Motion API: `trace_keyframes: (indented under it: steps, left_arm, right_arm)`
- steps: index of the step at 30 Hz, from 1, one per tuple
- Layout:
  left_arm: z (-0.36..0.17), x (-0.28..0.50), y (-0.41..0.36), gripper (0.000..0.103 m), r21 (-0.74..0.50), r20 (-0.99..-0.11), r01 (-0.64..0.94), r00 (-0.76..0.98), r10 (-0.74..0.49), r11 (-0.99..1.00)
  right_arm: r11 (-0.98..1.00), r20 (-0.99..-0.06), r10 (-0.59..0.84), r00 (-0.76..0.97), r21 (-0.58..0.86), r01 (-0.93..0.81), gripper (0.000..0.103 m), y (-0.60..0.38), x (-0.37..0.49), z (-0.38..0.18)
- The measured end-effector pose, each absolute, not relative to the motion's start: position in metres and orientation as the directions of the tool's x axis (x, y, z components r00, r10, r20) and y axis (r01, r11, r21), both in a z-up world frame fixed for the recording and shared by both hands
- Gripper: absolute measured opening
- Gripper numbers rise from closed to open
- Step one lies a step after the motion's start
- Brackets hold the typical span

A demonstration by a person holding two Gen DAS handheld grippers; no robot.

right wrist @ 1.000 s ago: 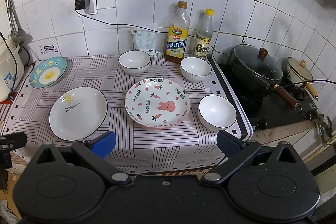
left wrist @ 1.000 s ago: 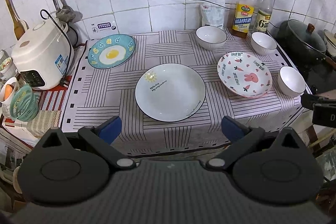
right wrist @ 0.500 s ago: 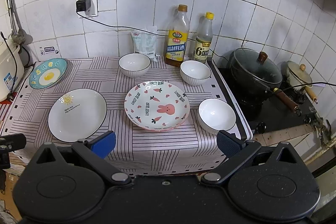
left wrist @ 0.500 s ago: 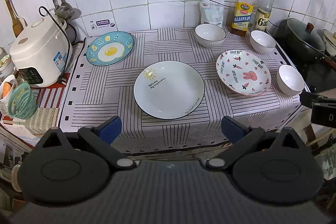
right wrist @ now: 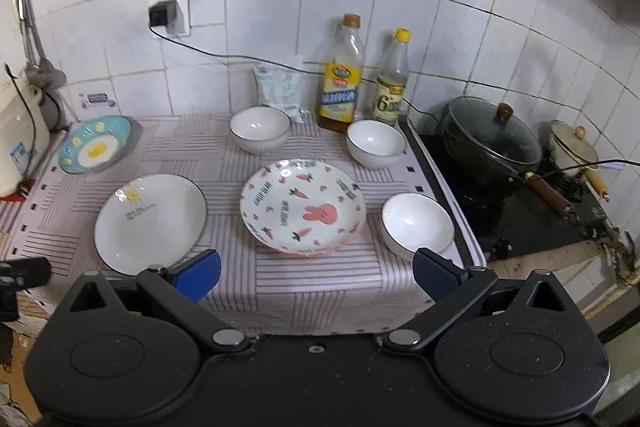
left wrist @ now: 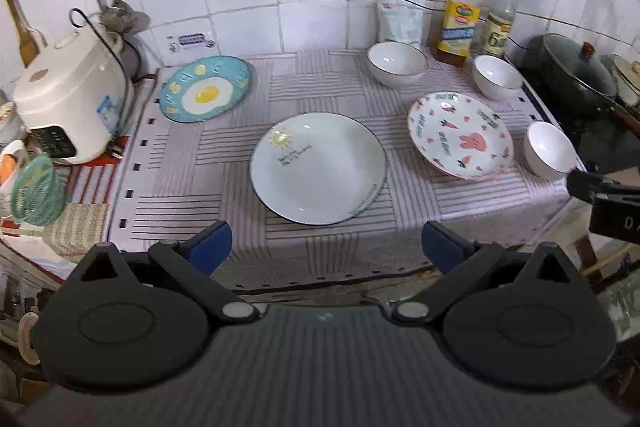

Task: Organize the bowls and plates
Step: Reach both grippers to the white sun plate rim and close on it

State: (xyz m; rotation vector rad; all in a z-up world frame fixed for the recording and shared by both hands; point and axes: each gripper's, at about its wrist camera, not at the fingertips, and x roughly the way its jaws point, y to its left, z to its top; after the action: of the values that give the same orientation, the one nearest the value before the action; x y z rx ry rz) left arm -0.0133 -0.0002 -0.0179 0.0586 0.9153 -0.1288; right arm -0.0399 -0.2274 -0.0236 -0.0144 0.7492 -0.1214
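Note:
Three plates lie on the striped cloth: a blue egg plate [left wrist: 206,89] at the back left, a white sun plate [left wrist: 318,167] in the middle, a pink rabbit plate [left wrist: 460,135] at the right. Three white bowls stand around the rabbit plate: back [left wrist: 396,63], back right [left wrist: 497,76], front right [left wrist: 551,149]. My left gripper [left wrist: 326,251] is open and empty in front of the sun plate. My right gripper [right wrist: 316,277] is open and empty in front of the rabbit plate [right wrist: 303,205]; the sun plate [right wrist: 150,223] and the nearest bowl [right wrist: 417,223] flank it.
A rice cooker [left wrist: 70,107] stands left of the cloth. Two bottles [left wrist: 458,15] and a white bag [left wrist: 400,21] stand at the tiled wall. A black lidded pot [right wrist: 490,143] and a small cream pot [right wrist: 570,147] sit on the stove at the right.
Both grippers have moved a little closer to the counter; the dishes sit slightly larger in both views. Nothing on the cloth has moved.

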Motion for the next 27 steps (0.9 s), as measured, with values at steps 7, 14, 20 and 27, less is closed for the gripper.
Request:
trace_keyframes:
  steps: [7,14,20,27]
  left_arm:
    - [-0.016,-0.001,0.022,0.102,-0.105,-0.752,0.146,0.635,-0.175,0.984]
    - [-0.027,0.035,0.049,0.101,-0.122,-0.748,0.115,0.642,-0.168,0.986]
    - [-0.083,0.085,0.075,0.099,-0.115,-0.775,0.028,0.623,-0.107,0.993]
    - [-0.156,0.133,0.106,0.095,-0.121,-0.839,-0.069,0.541,-0.065,0.99]
  right_arm:
    - [0.995,-0.544,0.07,0.836,0.092,-0.024,0.103,-0.229,-0.042,-0.034]
    - [0.968,-0.527,0.241,0.815,0.19,-0.163,0.103,-0.223,-0.001,-0.054]
    - [0.94,-0.562,0.342,0.754,0.217,-0.264,0.094,-0.204,0.049,-0.098]
    - [0.902,-0.629,0.43,0.648,0.331,-0.277,0.084,-0.187,0.095,-0.156]
